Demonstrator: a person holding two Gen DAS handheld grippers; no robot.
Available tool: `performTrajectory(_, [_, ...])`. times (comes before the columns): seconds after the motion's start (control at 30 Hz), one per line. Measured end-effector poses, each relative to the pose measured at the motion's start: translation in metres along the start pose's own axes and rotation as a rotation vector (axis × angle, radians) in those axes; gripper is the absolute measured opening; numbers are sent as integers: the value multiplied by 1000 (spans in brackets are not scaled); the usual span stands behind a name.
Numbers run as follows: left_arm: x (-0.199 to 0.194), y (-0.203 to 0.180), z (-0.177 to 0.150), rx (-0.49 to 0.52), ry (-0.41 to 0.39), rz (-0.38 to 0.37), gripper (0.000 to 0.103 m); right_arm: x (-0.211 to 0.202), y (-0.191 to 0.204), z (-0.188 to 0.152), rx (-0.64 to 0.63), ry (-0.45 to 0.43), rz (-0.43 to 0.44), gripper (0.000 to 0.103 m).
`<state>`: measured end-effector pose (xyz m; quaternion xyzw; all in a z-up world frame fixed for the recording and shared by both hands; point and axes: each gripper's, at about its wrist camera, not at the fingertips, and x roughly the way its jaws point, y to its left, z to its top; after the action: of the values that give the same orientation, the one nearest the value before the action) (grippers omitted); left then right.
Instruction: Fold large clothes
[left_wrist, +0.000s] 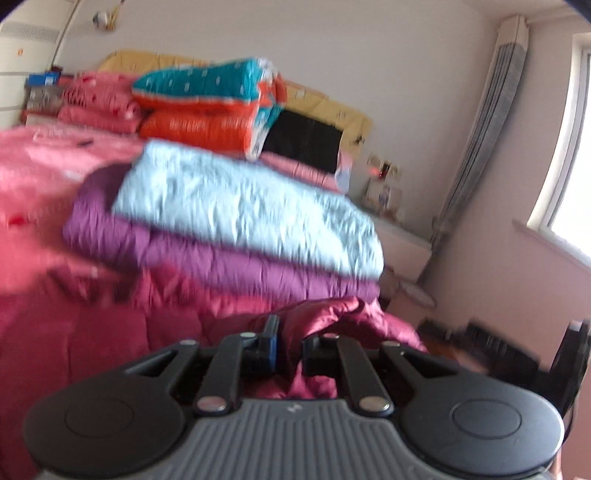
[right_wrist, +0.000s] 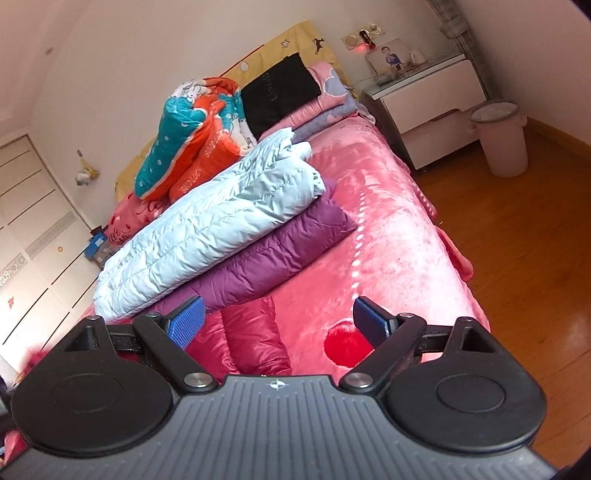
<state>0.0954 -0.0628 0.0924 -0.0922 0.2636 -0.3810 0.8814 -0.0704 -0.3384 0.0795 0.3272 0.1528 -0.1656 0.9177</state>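
Note:
A dark red puffer jacket (left_wrist: 332, 317) lies on the pink bed (right_wrist: 391, 221). My left gripper (left_wrist: 290, 350) is shut on a bunched fold of it near the bed's edge. In the right wrist view a sleeve or panel of the same red jacket (right_wrist: 251, 339) lies just below my right gripper (right_wrist: 277, 325), which is open and empty above it. A folded pale blue puffer jacket (right_wrist: 207, 229) rests on a folded purple one (right_wrist: 273, 254) further up the bed; both also show in the left wrist view, the blue jacket (left_wrist: 243, 206) above the purple jacket (left_wrist: 207, 258).
A teal and orange quilt (right_wrist: 192, 136), pink bedding (left_wrist: 99, 99) and a black bag (right_wrist: 280, 92) are piled by the headboard. A white nightstand (right_wrist: 428, 107) and a pink bin (right_wrist: 502, 136) stand on the wooden floor (right_wrist: 517, 236) right of the bed. White wardrobe doors (right_wrist: 33, 221) are at left.

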Motion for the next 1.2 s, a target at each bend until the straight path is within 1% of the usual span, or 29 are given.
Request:
performTrajectory(0.13, [-7, -3, -20, -8, 17, 4, 10, 10, 5, 1, -32, 29, 35, 103])
performTrajectory(0.17, [-12, -5, -23, -2, 18, 5, 15, 12, 7, 0, -35, 42, 51, 103])
performTrajectory(0.23, [-19, -6, -25, -3, 23, 11, 34, 15, 9, 0, -47, 66, 76, 103])
performTrajectory(0.27, [-24, -7, -26, -5, 19, 12, 50, 16, 11, -1, -57, 77, 85, 103])
performTrajectory(0.3, [-31, -9, -29, 1, 13, 13, 61, 15, 12, -1, -66, 85, 93, 103])
performTrajectory(0.33, [-39, -12, -31, 17, 10, 17, 63, 16, 14, -1, -77, 94, 98, 103])
performTrajectory(0.4, [-52, -16, -37, 43, 11, 22, 74, 19, 17, -3, -108, 110, 102, 103])
performTrajectory(0.43, [-59, -17, -39, 47, 14, 32, 76, 20, 19, -3, -121, 117, 105, 103])
performTrajectory(0.6, [-93, -29, -58, 100, 50, 71, 78, 27, 25, -9, -186, 184, 127, 103])
performTrajectory(0.77, [-118, -24, -75, 149, 115, 155, 78, 37, 35, -18, -261, 270, 148, 103])
performTrajectory(0.83, [-123, -16, -79, 170, 134, 208, 78, 41, 38, -22, -282, 297, 163, 103])
performTrajectory(0.9, [-125, -4, -79, 161, 143, 259, 78, 41, 44, -27, -307, 306, 201, 103])
performTrajectory(0.97, [-125, 12, -78, 140, 154, 292, 78, 40, 51, -31, -339, 311, 230, 103])
performTrajectory(1.03, [-121, 27, -76, 121, 163, 331, 77, 43, 60, -37, -383, 331, 228, 103])
performTrajectory(1.13, [-116, 46, -71, 89, 151, 342, 77, 50, 69, -48, -439, 340, 198, 103])
performTrajectory(1.17, [-114, 50, -69, 81, 149, 345, 77, 51, 72, -49, -447, 334, 200, 96])
performTrajectory(1.2, [-109, 55, -66, 76, 146, 347, 77, 52, 74, -50, -447, 330, 205, 93])
